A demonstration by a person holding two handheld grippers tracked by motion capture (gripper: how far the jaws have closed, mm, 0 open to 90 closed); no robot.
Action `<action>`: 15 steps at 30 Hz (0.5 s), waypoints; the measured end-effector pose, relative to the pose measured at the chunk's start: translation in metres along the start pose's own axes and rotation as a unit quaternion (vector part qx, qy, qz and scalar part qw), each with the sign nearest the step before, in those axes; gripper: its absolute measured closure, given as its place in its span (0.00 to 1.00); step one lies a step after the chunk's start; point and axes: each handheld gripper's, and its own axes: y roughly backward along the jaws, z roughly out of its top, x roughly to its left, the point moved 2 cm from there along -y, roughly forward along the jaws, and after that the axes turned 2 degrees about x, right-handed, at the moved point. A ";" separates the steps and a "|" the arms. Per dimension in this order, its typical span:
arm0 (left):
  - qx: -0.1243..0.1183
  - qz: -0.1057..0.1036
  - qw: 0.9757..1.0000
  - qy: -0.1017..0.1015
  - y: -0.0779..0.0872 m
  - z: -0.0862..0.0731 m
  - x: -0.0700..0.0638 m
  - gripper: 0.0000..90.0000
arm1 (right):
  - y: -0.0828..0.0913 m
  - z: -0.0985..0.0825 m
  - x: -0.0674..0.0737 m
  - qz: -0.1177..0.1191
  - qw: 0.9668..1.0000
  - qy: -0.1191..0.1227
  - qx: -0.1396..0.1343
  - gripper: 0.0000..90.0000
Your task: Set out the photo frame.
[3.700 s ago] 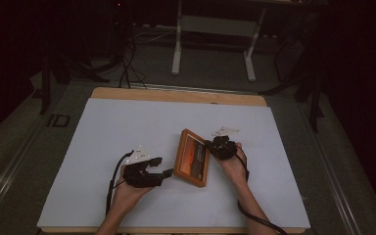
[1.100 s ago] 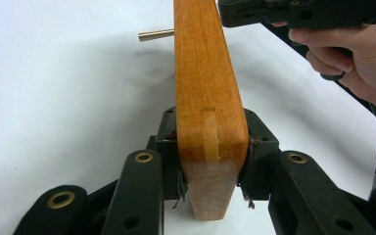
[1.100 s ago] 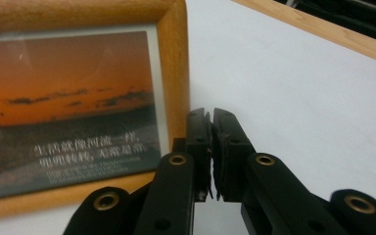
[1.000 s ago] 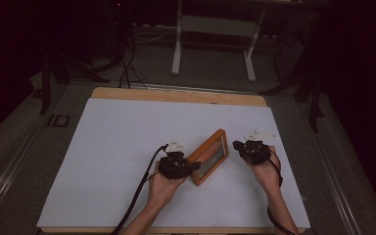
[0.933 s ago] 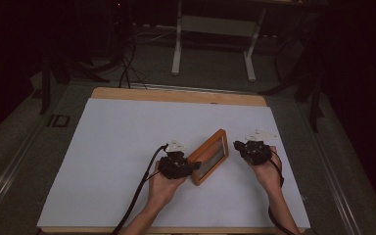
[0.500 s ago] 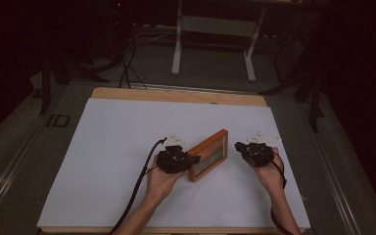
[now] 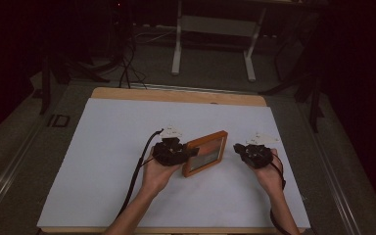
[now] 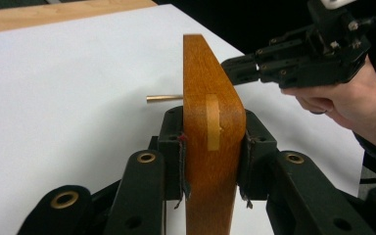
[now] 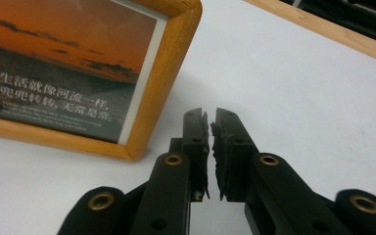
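A wooden picture frame [image 7: 206,152] with an orange sunset print and white Chinese text stands upright on the white table cover [image 7: 103,147], its picture facing the person. My left gripper [image 7: 190,152] is shut on the frame's left side edge; in the left gripper view both pads [image 8: 176,147] press the rounded wooden edge [image 8: 210,88]. A thin brass rod [image 8: 164,98] sticks out behind the frame. My right gripper [image 7: 239,148] sits just right of the frame, apart from it. Its jaws [image 9: 209,128] are shut on nothing, near the frame's lower right corner [image 9: 142,132].
The table's wooden far edge [image 7: 176,94] runs behind the white cover. A black cable [image 7: 136,174] trails from my left gripper toward the front edge. A metal stand [image 7: 210,29] is on the dark floor beyond the table.
The right gripper, which held the flat frame earlier, has let go and moved right. The left gripper has taken the frame and swung it from a diagonal to nearly face the person.
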 end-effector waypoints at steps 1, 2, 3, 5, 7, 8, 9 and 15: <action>0.000 0.000 1.000 -0.001 0.001 0.001 0.000 0.77 | 0.000 0.000 0.001 0.001 1.000 0.001 0.000 0.92; -0.001 -0.001 1.000 -0.005 0.002 0.003 0.001 0.77 | 0.000 0.000 0.001 0.002 1.000 0.003 -0.001 0.92; -0.001 -0.001 1.000 -0.005 0.003 0.004 0.001 0.77 | 0.000 0.001 0.002 0.003 1.000 0.004 -0.002 0.92; 0.000 -0.001 1.000 -0.009 0.005 0.006 0.001 0.77 | 0.000 0.001 0.003 0.005 1.000 0.005 -0.002 0.92; -0.001 -0.002 1.000 -0.014 0.008 0.009 0.001 0.77 | -0.001 0.001 0.004 0.006 1.000 0.008 -0.002 0.92; -0.003 -0.002 1.000 -0.015 0.008 0.010 0.002 0.77 | -0.001 0.002 0.004 0.007 1.000 0.009 -0.003 0.92; -0.002 -0.004 1.000 -0.015 0.009 0.011 0.002 0.77 | -0.001 0.002 0.005 0.008 1.000 0.008 -0.003 0.92; 0.000 -0.009 1.000 -0.025 0.015 0.016 0.004 0.77 | 0.000 0.004 0.008 0.015 1.000 0.016 -0.005 0.91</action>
